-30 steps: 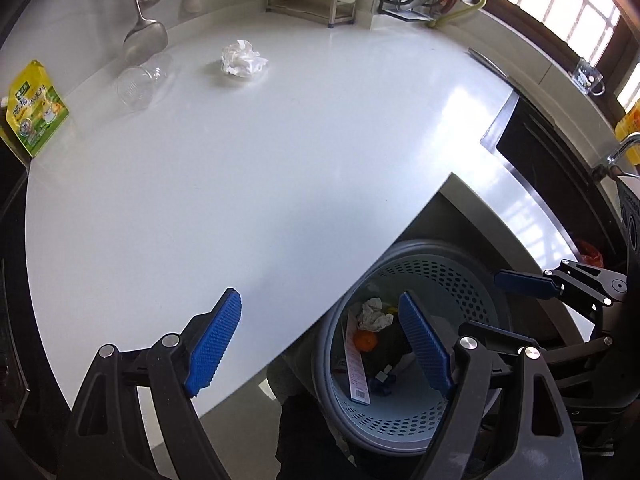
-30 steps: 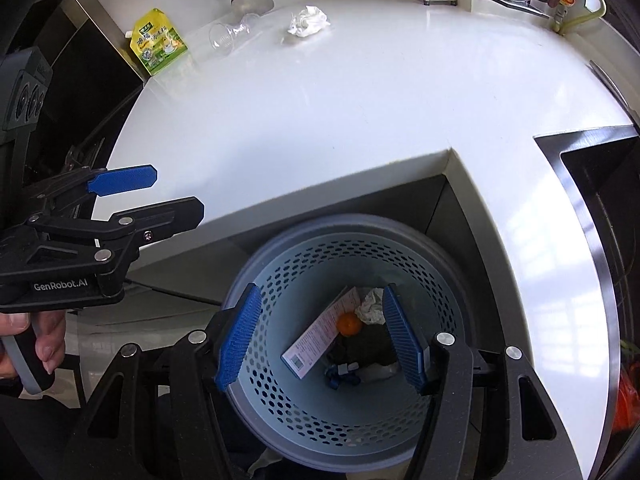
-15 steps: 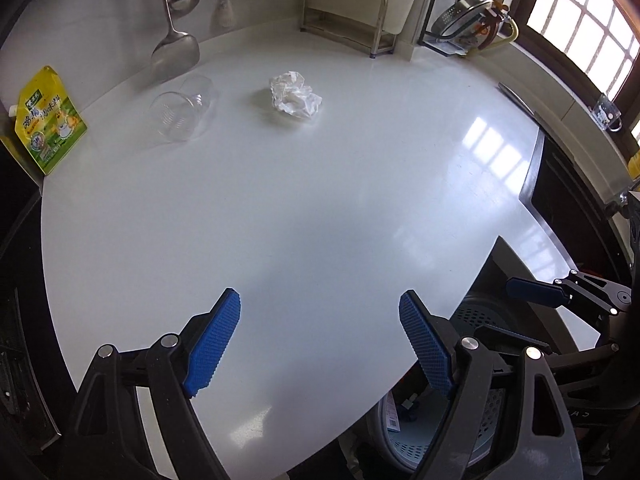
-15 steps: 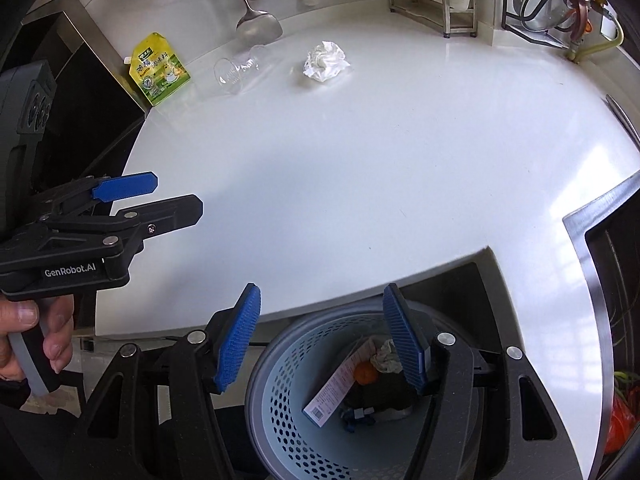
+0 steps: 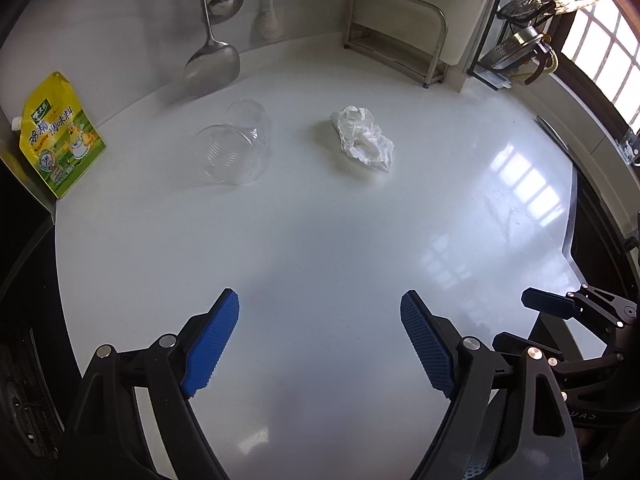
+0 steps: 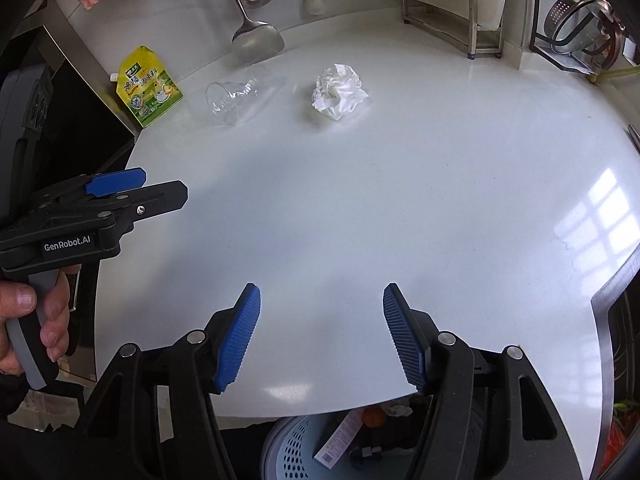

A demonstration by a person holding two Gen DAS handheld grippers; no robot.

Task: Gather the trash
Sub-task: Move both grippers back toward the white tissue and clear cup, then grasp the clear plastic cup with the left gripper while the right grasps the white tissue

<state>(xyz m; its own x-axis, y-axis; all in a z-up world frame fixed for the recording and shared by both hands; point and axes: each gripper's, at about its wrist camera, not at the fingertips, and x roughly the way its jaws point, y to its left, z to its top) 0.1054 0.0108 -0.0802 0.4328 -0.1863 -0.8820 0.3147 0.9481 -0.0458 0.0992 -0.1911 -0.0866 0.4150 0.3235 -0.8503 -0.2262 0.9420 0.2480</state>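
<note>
**Both grippers over the counter, trash ahead**

The white countertop (image 5: 320,240) spreads under both grippers. At its near edge, below, sits the perforated bin (image 6: 292,446). The left gripper (image 5: 320,344) and right gripper (image 6: 320,332) hang with jaws spread, holding nothing. Far ahead lie 2 items, near each other but apart: a clear plastic cup (image 5: 234,148) on its side and a crumpled tissue (image 5: 362,142).

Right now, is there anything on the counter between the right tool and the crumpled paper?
No. In the right wrist view, only bare white counter lies between the right tool and the crumpled paper.
</note>
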